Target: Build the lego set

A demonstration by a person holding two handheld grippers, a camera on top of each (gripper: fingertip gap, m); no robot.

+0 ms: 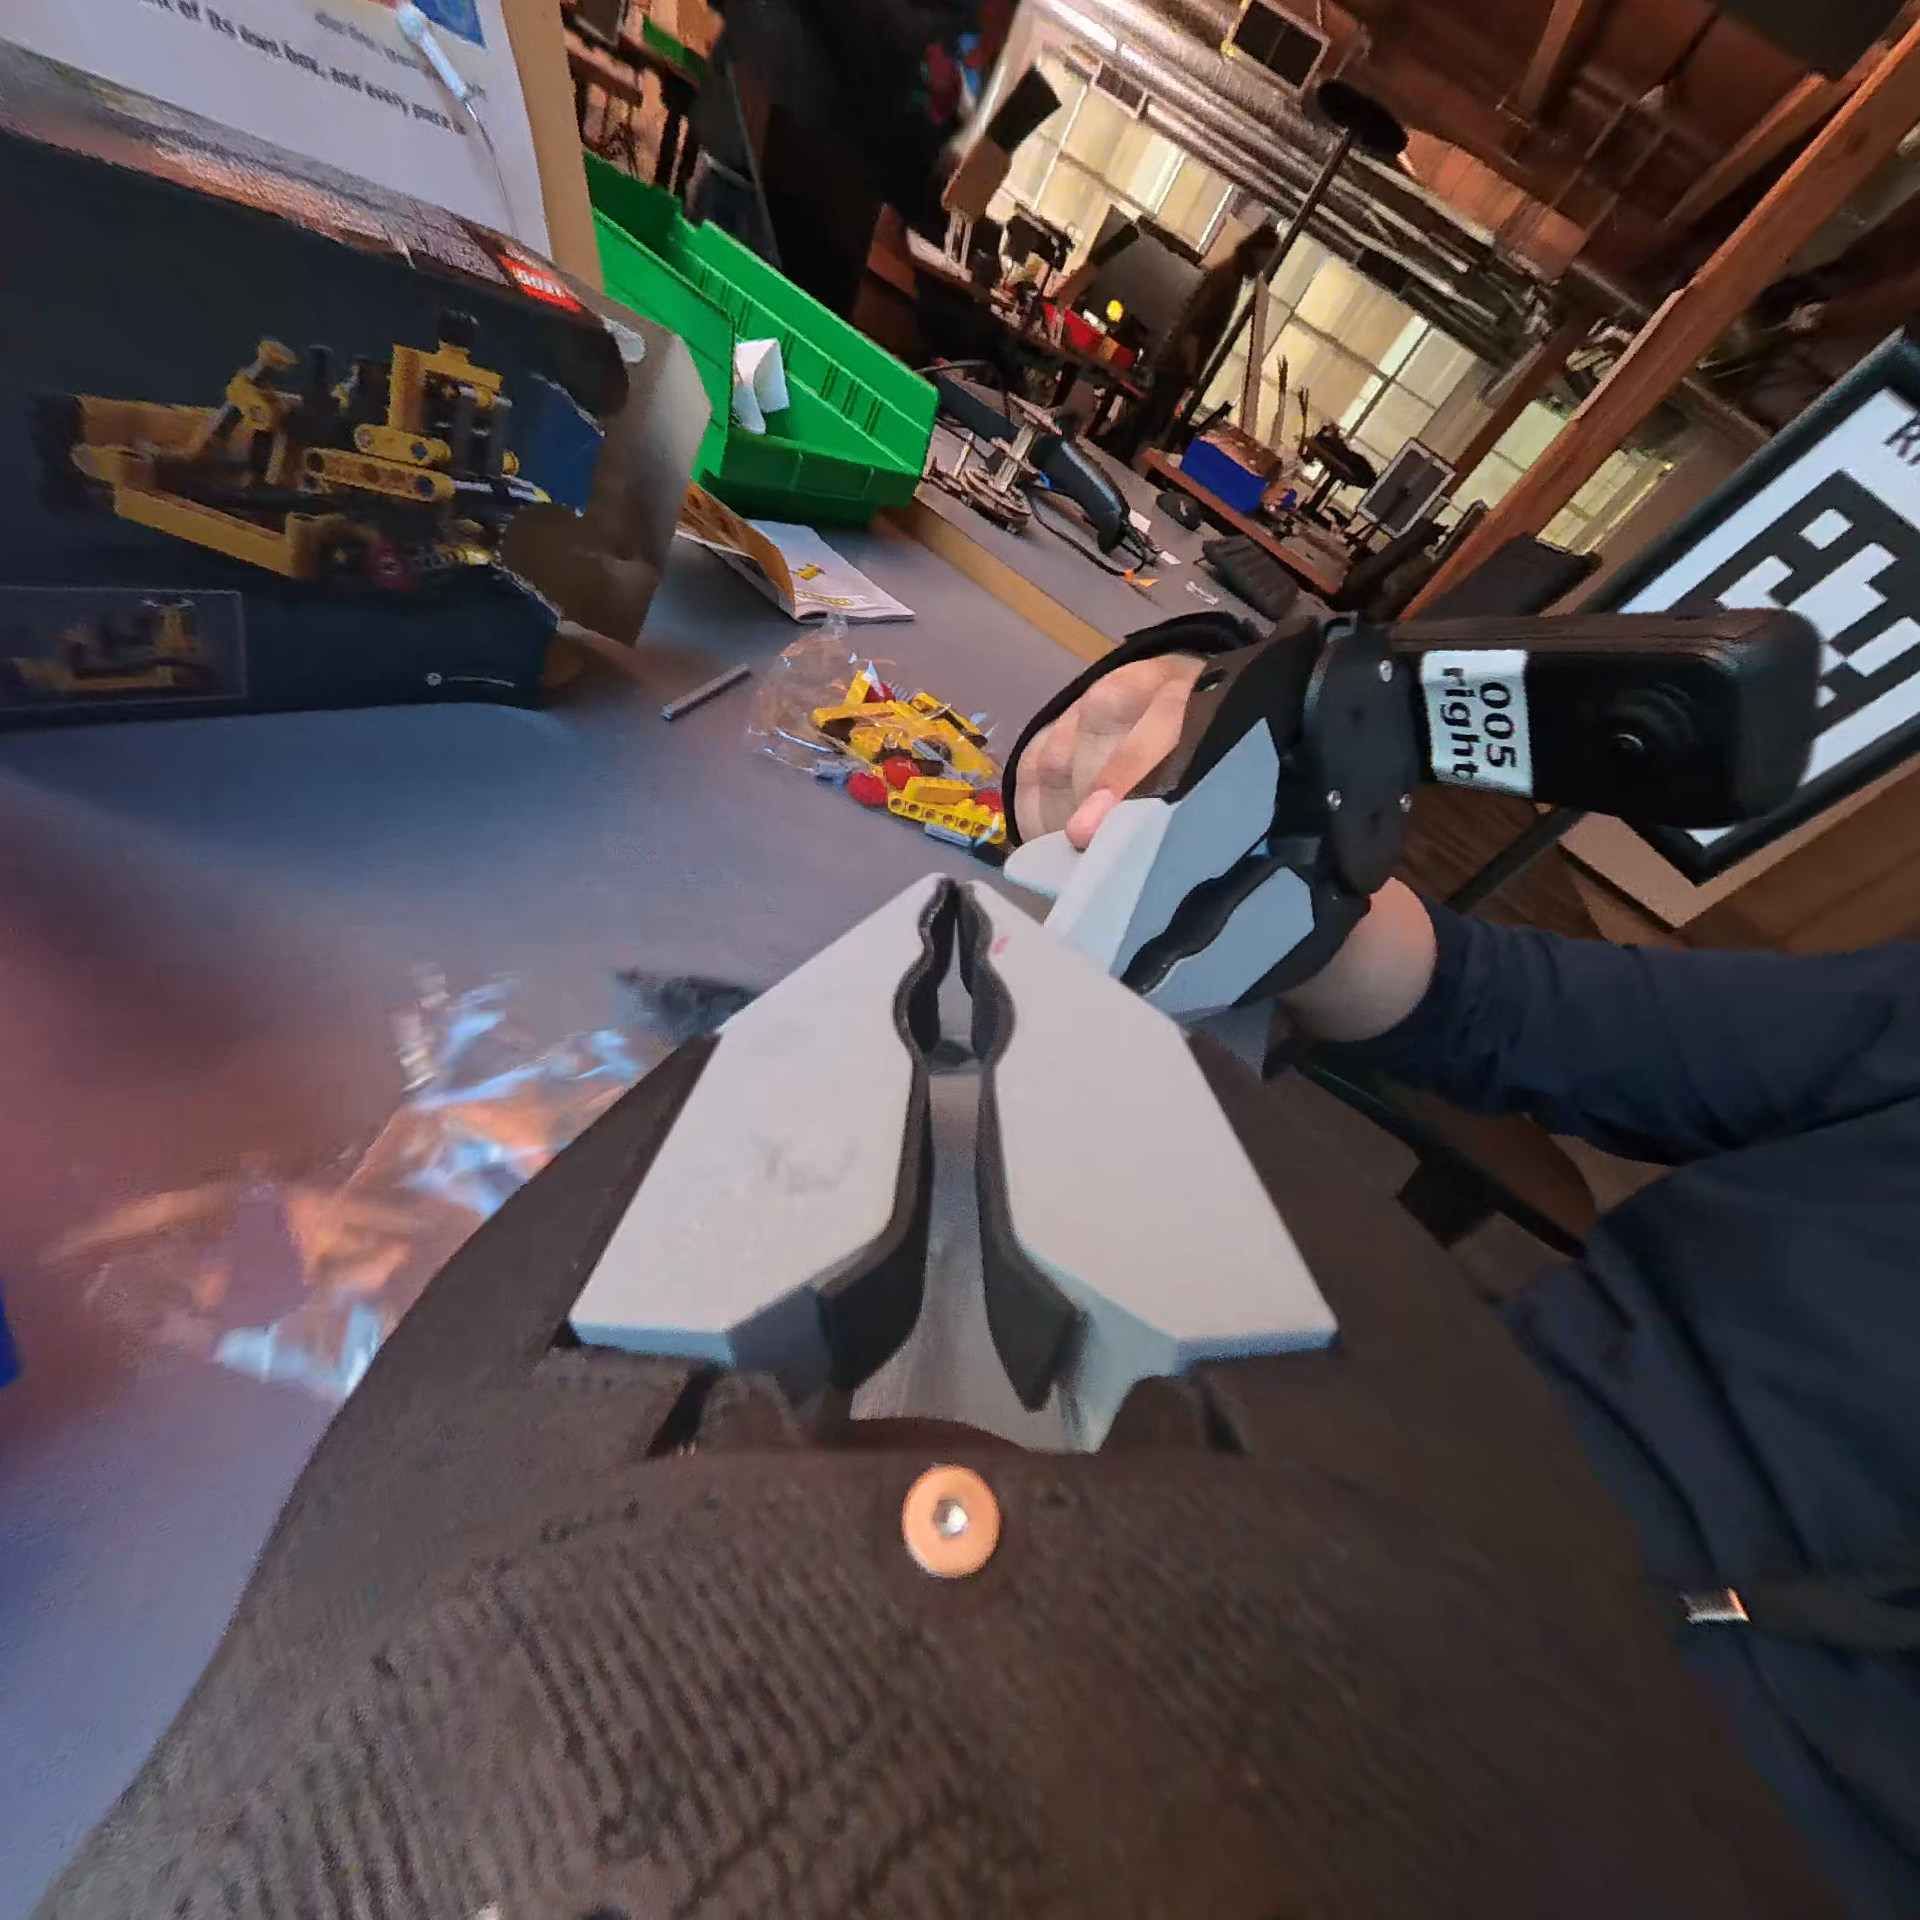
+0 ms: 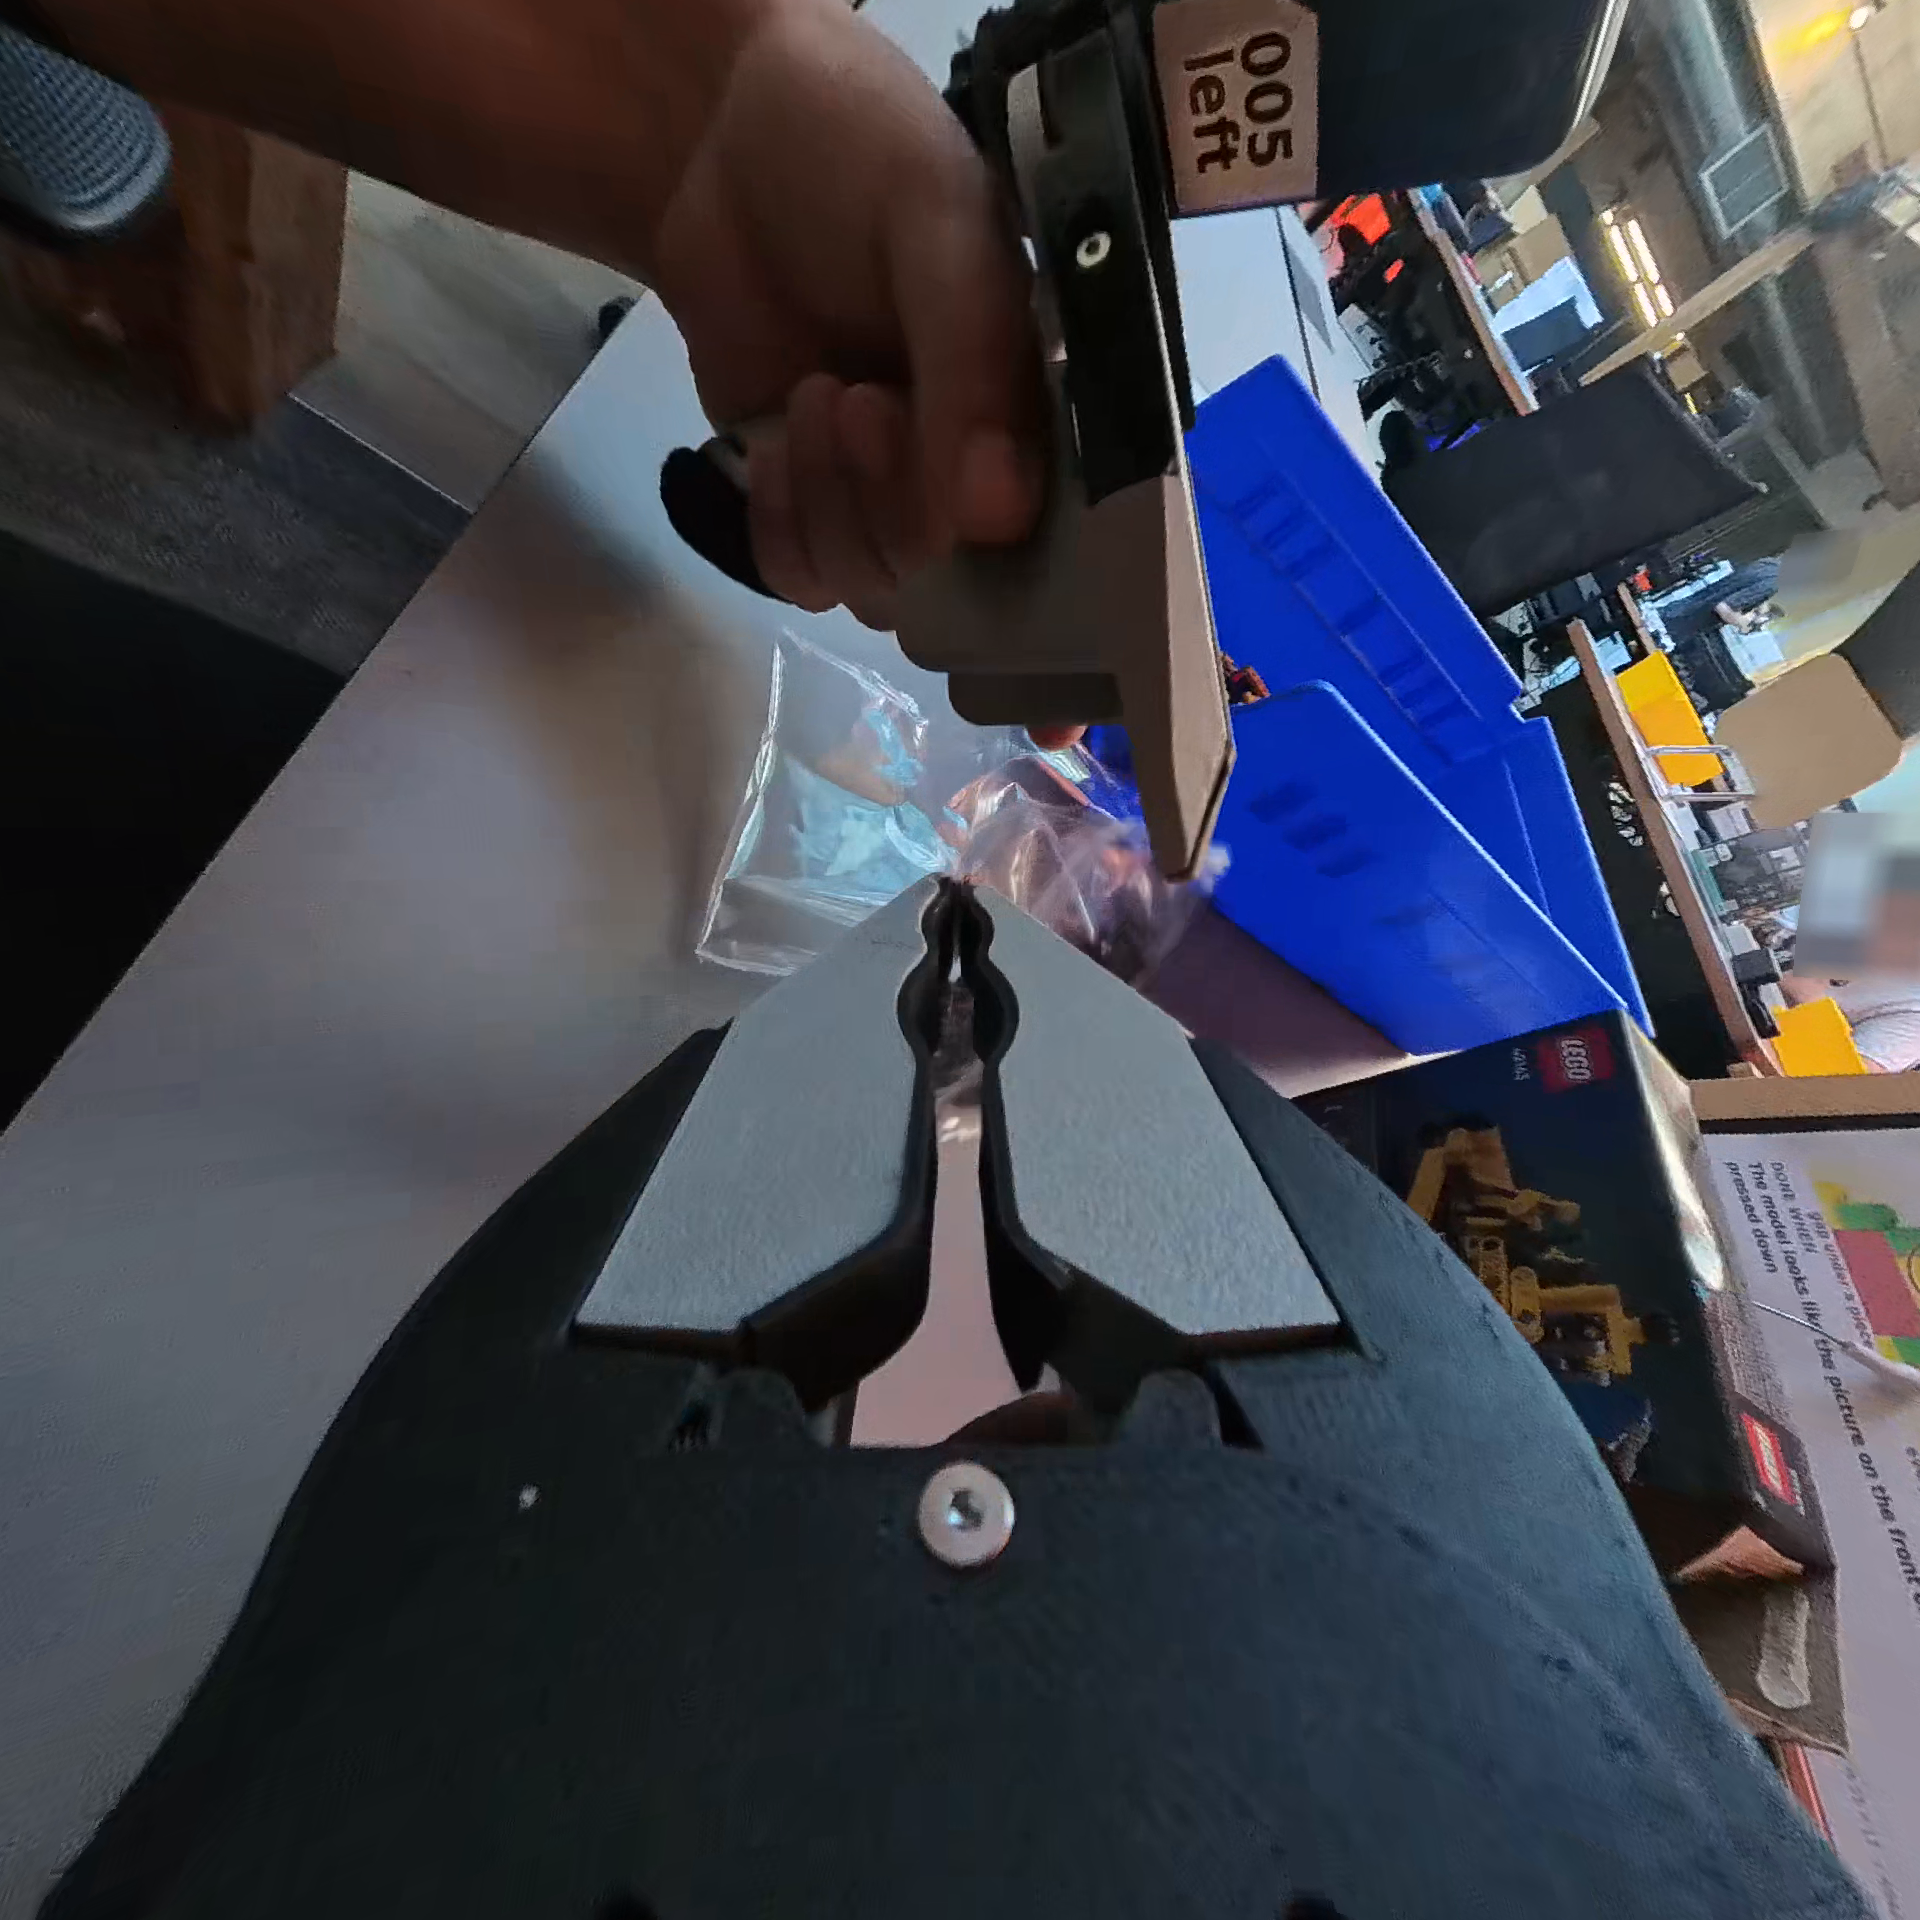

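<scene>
My right gripper [image 2: 951, 885] is shut on the edge of a clear plastic bag [image 2: 821, 831] with dark pieces in it, held just above the grey table [image 2: 312, 935]. My left gripper [image 1: 956, 888] is shut. In the right wrist view its tip [image 2: 1184, 862] pinches the same bag's other side, and the plastic bulges between the two tips. In the left wrist view the bag [image 1: 416, 1091] shows blurred to the left of my fingers, and the right gripper [image 1: 1029, 862] is close on the right. A second sealed bag of yellow and red pieces [image 1: 904, 758] lies beyond.
The Lego box [image 1: 291, 468] stands at the left, and it also shows in the right wrist view [image 2: 1538, 1247]. An instruction booklet [image 1: 810, 582] and a green bin [image 1: 790, 364] lie behind. A grey axle [image 1: 707, 691] lies loose. Blue bins [image 2: 1403, 779] stand close beside the bag. My right fingertips sit around 4 centimeters from my left ones.
</scene>
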